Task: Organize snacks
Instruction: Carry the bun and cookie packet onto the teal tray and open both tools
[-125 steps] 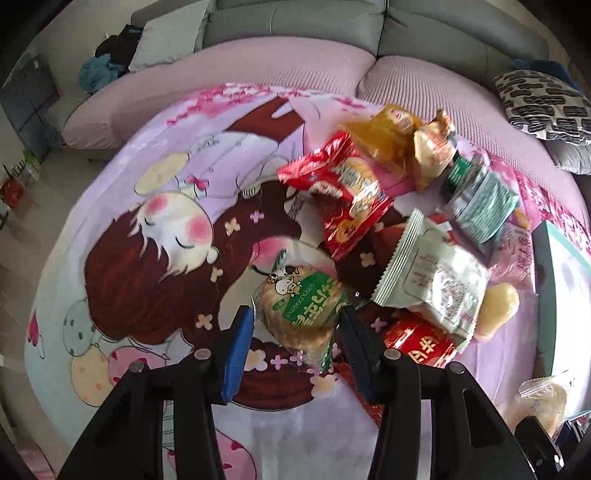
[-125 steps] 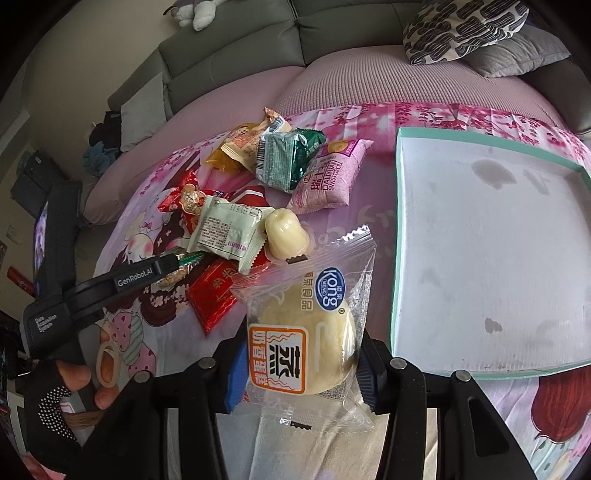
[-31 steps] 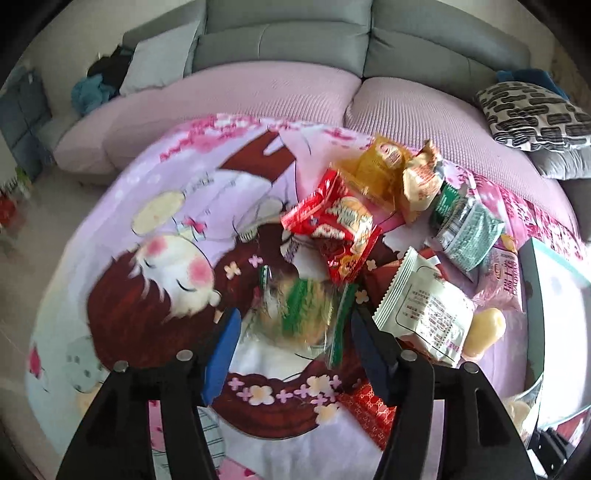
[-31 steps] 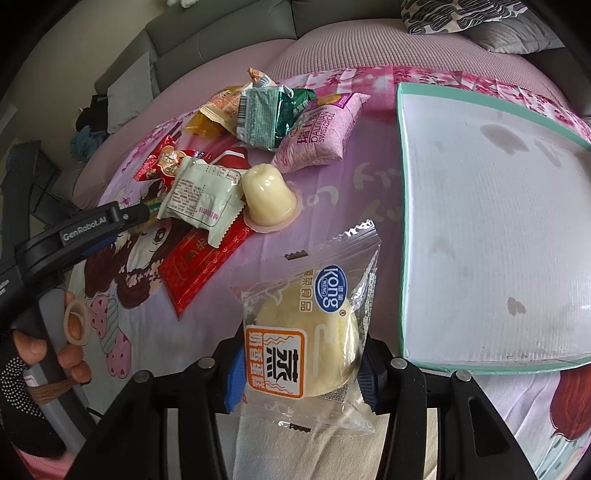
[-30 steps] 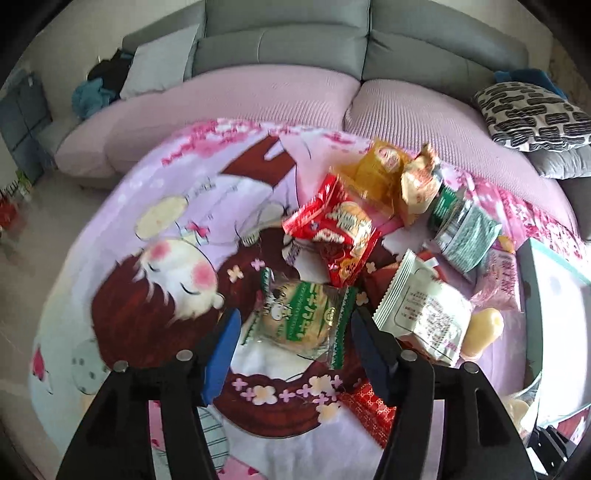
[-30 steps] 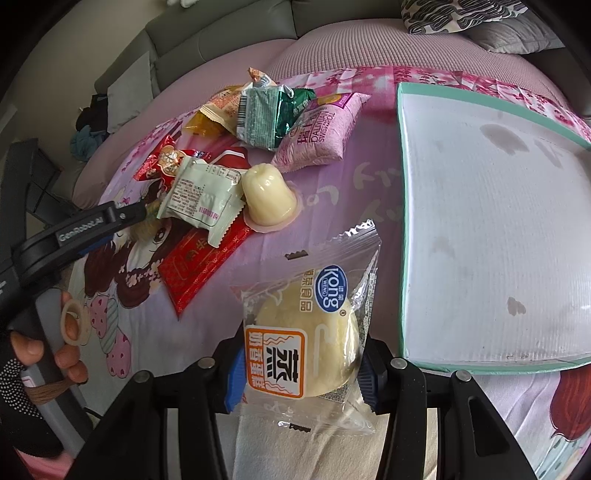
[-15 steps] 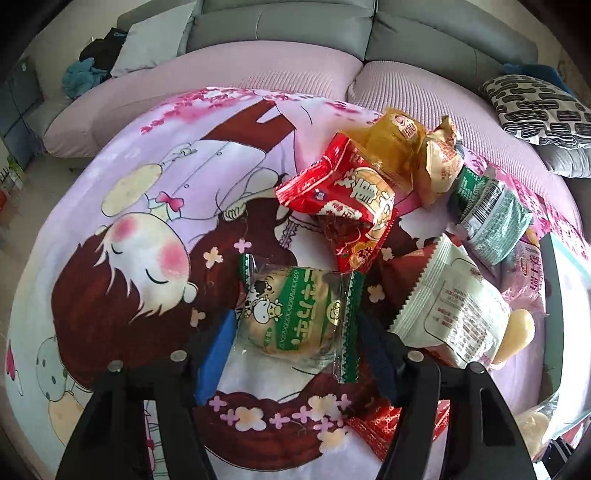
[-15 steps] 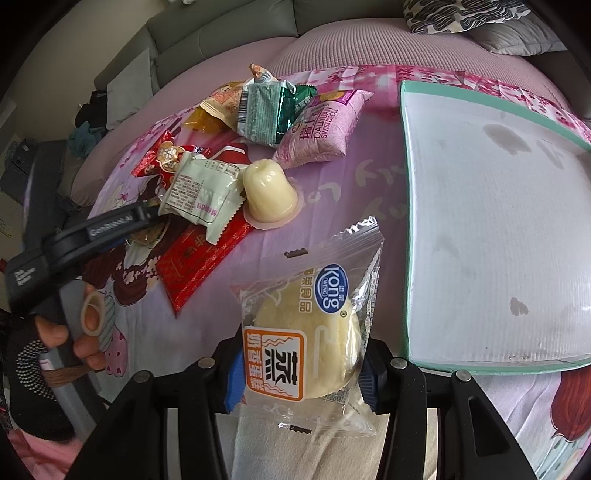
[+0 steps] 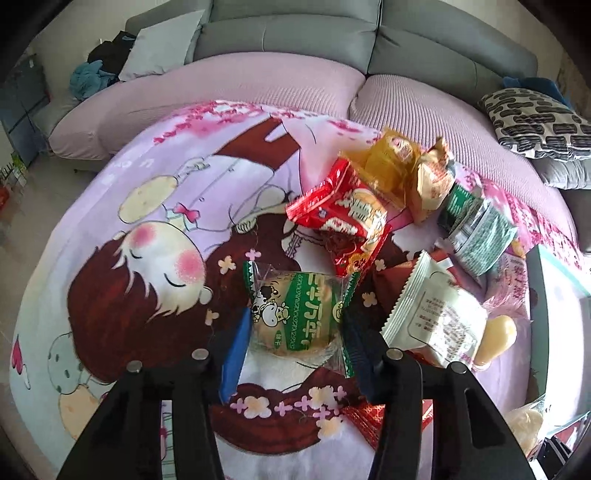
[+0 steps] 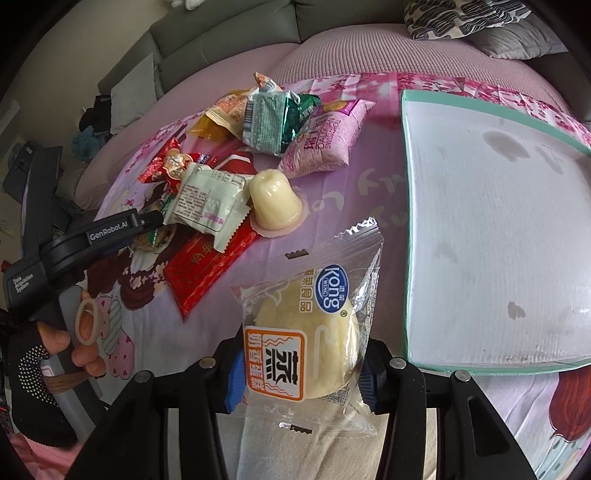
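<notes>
My left gripper (image 9: 295,334) is open, its jaws on either side of a green-labelled cake packet (image 9: 295,314) that lies on the cartoon blanket (image 9: 147,229). My right gripper (image 10: 299,373) is shut on a clear bun packet (image 10: 306,332) with an orange label, held above the blanket just left of the white tray (image 10: 498,240) with a teal rim. The left gripper also shows in the right wrist view (image 10: 147,225), at the left edge of the snack pile.
Loose snacks lie in a pile: a red packet (image 9: 347,221), yellow packets (image 9: 402,166), a green foil packet (image 9: 476,232), a white packet (image 9: 432,314), a pink packet (image 10: 325,140), a jelly cup (image 10: 275,201), a flat red packet (image 10: 207,266). A grey sofa (image 9: 295,33) stands behind.
My left gripper has moved forward and down, so the green cake packet now sits between its jaws. My right gripper still holds the bun packet in nearly the same place.
</notes>
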Action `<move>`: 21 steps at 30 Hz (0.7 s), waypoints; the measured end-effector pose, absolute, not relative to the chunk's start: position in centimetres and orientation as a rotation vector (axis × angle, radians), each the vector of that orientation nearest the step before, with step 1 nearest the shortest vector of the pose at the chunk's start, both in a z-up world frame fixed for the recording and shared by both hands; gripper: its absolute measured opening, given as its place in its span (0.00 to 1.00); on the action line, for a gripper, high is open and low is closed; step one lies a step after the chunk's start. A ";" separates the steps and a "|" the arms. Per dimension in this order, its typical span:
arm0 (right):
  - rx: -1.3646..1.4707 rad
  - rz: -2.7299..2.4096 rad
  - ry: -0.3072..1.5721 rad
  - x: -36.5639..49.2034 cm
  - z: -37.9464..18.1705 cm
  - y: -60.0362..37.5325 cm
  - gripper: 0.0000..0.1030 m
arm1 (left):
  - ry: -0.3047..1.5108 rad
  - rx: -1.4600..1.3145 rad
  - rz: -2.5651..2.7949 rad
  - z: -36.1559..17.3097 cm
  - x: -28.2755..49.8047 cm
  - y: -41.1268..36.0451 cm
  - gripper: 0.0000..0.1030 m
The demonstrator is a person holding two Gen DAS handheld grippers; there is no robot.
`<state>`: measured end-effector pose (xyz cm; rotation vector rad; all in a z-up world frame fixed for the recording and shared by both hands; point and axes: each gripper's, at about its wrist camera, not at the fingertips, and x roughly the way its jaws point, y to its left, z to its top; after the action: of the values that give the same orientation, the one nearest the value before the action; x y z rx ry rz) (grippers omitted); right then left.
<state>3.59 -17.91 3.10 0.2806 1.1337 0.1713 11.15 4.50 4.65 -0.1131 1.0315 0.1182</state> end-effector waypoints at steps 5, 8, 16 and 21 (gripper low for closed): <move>0.320 0.186 1.076 3.1 4.9 -18.6 0.49 | 0.954 -0.104 0.114 7.6 10.1 4.0 0.50; 0.349 0.186 1.039 2.8 6.0 -19.6 0.49 | 0.914 -0.091 0.081 9.0 9.6 2.8 0.50; 0.434 0.005 0.950 2.6 7.6 -26.4 0.49 | 0.851 -0.058 -0.073 11.1 9.1 -2.6 0.50; 0.493 -0.137 0.877 2.7 7.9 -32.7 0.49 | 0.847 -0.023 -0.183 11.4 9.5 -7.3 0.51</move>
<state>2.69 -32.71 7.94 0.4928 0.8769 -0.1369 9.48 -7.27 11.38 -0.0234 0.8468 -0.1831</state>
